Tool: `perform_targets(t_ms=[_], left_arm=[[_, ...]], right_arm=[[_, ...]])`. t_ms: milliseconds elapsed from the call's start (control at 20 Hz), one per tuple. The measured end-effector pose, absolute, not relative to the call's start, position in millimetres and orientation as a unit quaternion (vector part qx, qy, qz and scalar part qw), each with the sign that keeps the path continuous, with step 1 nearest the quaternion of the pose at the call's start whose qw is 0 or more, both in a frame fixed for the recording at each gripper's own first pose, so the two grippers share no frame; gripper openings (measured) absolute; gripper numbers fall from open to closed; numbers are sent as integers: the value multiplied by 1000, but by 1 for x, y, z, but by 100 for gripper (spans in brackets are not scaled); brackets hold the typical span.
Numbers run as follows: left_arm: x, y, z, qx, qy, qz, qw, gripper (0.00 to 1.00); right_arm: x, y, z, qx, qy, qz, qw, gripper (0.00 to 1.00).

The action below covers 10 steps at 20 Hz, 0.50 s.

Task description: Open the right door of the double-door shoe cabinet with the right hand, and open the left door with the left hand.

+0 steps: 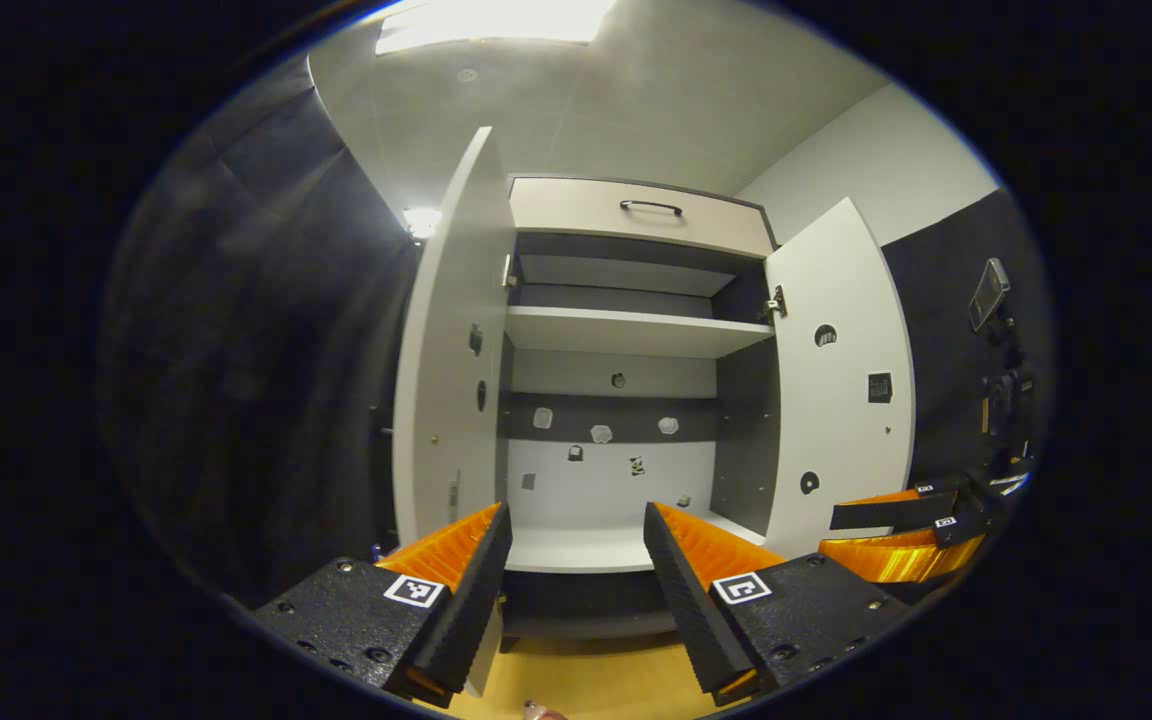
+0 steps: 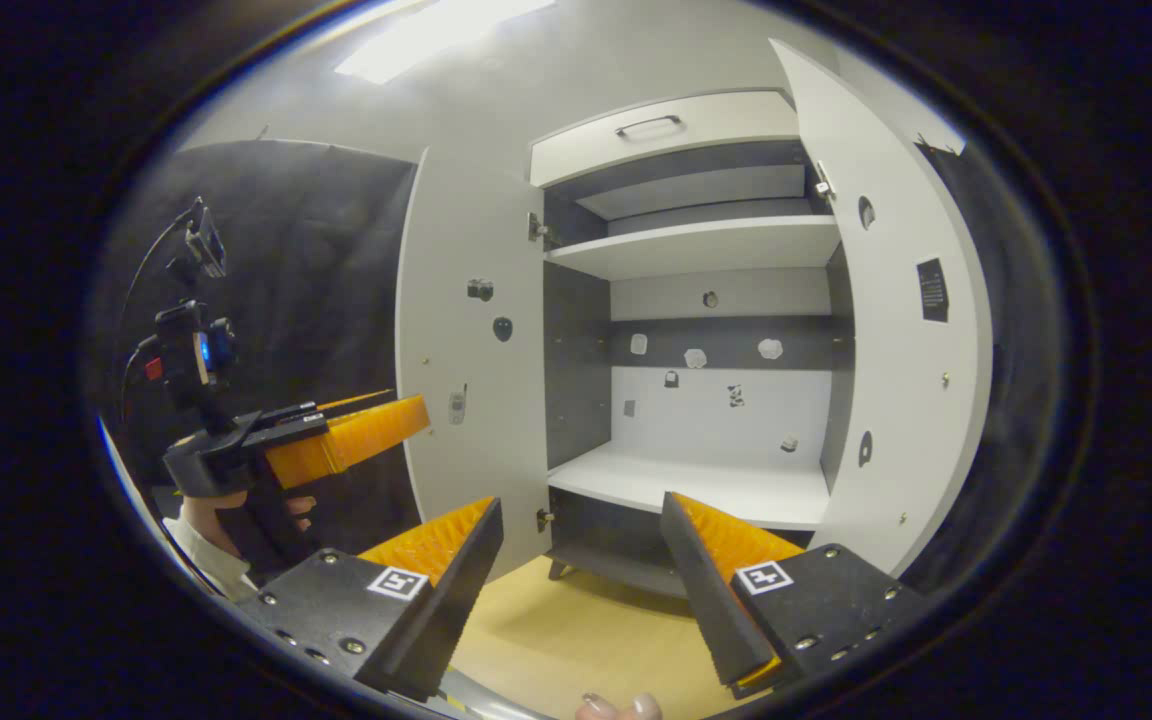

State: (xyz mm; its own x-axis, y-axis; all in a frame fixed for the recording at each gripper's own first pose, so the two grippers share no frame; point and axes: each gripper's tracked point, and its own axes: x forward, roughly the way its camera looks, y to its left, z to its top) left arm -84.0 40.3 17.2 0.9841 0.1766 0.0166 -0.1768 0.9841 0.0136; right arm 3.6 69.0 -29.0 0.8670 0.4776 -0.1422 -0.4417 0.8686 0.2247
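The shoe cabinet point(image 1: 626, 335) stands ahead with both doors swung wide. Its left door point(image 1: 451, 350) and right door point(image 1: 841, 370) hang outward, and bare white shelves show inside. My left gripper point(image 1: 576, 520) is open in front of the lower shelf, touching nothing. In the right gripper view the same cabinet point(image 2: 696, 250) shows its left door point(image 2: 471, 340) and right door point(image 2: 901, 300) open. My right gripper point(image 2: 581, 515) is open and holds nothing. The left gripper point(image 2: 336, 435) shows far left in a hand; the right gripper point(image 1: 901, 535) shows at the lower right.
A drawer front with a dark handle point(image 1: 650, 207) tops the cabinet. Small stickers dot the back panel point(image 1: 601, 433). Wooden floor point(image 2: 576, 625) lies before the cabinet. Black cloth walls flank both sides, with a camera rig point(image 2: 186, 350) at the left.
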Motion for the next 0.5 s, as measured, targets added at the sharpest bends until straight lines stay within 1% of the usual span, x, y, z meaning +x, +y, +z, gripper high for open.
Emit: perform_targets(t_ms=[200, 500], left_arm=[[-50, 17, 6, 3, -3, 51, 999, 83], [-14, -11, -13, -3, 10, 3, 1000, 82]], right_arm=[[11, 51, -24, 89, 83, 203, 971, 96], [15, 37, -29, 78, 82, 165, 980, 96]])
